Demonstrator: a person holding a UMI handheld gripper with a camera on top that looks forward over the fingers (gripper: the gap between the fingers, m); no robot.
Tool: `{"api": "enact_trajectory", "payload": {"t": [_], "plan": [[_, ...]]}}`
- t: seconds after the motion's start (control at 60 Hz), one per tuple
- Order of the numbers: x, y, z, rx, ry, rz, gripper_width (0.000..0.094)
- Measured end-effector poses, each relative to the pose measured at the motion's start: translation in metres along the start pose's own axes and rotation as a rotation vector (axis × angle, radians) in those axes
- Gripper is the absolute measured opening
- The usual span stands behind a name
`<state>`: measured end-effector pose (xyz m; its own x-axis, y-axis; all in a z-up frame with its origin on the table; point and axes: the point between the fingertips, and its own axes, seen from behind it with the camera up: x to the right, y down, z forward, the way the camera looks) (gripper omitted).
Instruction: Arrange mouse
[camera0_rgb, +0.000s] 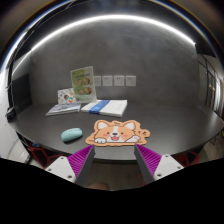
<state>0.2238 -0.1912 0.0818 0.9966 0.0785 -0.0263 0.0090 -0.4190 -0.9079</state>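
You are holding the tool (112, 165) open and empty. The mouse (71, 134) is lying on the counter (170, 125) beyond the left finger, beside the mat (118, 133). Likely light, rigid, slick: pinch its 2 flanks.

Dim overall, with one long bright strip light (100, 25) overhead, bent into an arc by the wide-angle lens. Soft glare on the grey wall (150, 60) under it. Dark tabletop (170, 120), faint sheen near its far edge, only weak shadows. Strong curving of straight lines toward the borders. Slightly soft focus everywhere, small details hard to read.
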Motion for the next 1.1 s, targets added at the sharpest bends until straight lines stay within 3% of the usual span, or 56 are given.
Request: {"api": "enact_trajectory", "payload": {"t": [0.333, 0.45, 0.55, 0.567, 0.583, 0.6, 0.867, 0.95, 1.033, 1.05, 1.067, 1.1], "plan": [[-0.151, 0.030, 0.063, -0.032, -0.272, 0.000, 0.0833], [-0.185, 0.040, 0.098, -0.070, -0.293, -0.020, 0.0830], [-0.209, 0.044, 0.123, -0.100, -0.296, -0.054, 0.0830], [-0.212, 0.046, 0.127, -0.109, -0.297, -0.055, 0.0898], [-0.213, 0.046, 0.131, -0.111, -0.290, -0.061, 0.0901], [-0.213, 0.040, 0.137, -0.090, -0.276, -0.061, 0.0829], [-0.232, 0.015, 0.203, -0.043, -0.119, -0.062, 0.0839], [-0.247, 0.013, 0.210, -0.009, -0.148, -0.057, 0.0539], [-0.247, 0.013, 0.209, -0.001, -0.131, -0.107, 0.0477], [-0.247, 0.013, 0.209, -0.003, -0.131, -0.106, 0.0513], [-0.248, 0.013, 0.208, -0.010, -0.134, -0.099, 0.0449], [-0.252, 0.014, 0.207, -0.030, -0.151, -0.086, 0.0413]]}}
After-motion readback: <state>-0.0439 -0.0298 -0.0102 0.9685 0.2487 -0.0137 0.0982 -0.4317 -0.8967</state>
